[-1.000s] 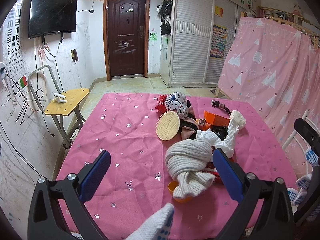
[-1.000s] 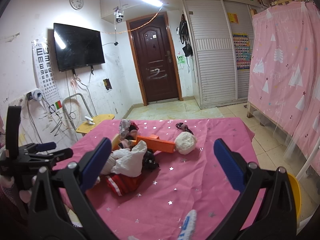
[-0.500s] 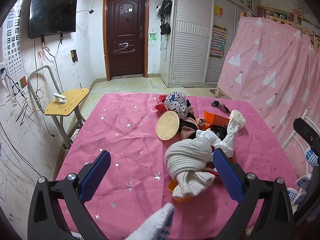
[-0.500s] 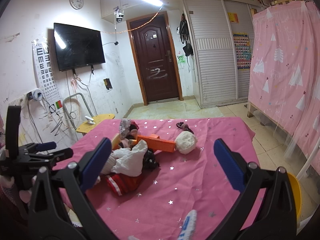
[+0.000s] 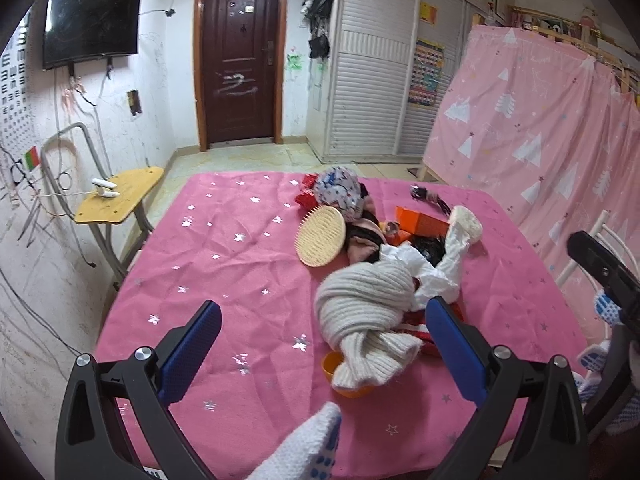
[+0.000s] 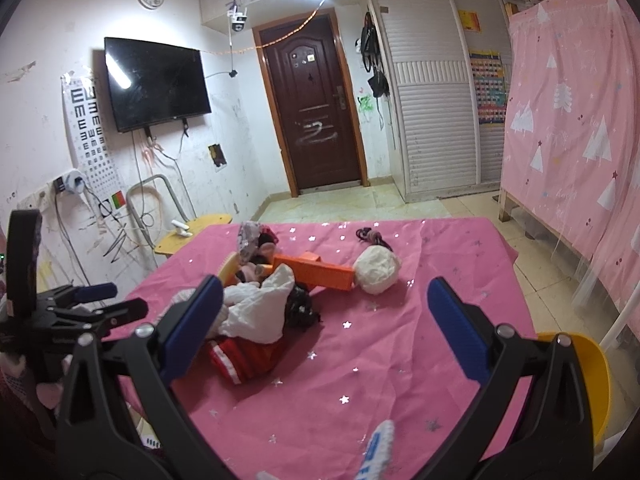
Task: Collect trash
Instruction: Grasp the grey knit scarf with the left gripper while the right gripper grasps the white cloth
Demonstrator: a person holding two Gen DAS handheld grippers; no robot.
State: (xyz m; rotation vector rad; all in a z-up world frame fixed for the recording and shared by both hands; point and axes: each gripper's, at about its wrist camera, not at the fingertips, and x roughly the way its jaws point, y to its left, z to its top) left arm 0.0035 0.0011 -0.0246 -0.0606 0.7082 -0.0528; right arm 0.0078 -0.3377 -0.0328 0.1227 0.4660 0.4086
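A heap of items lies on the pink starred tablecloth: a cream knitted scarf, crumpled white paper, an orange box, a round woven brush, a patterned cap and an orange bowl under the scarf. My left gripper is open and empty, held above the table's near edge before the scarf. My right gripper is open and empty, above the cloth right of the heap; white paper, the orange box and a white ball show there.
A yellow bin stands at the table's right edge. A small wooden side table stands left by the wall. A pink curtain hangs on the right. A black hair tie lies at the far side of the cloth.
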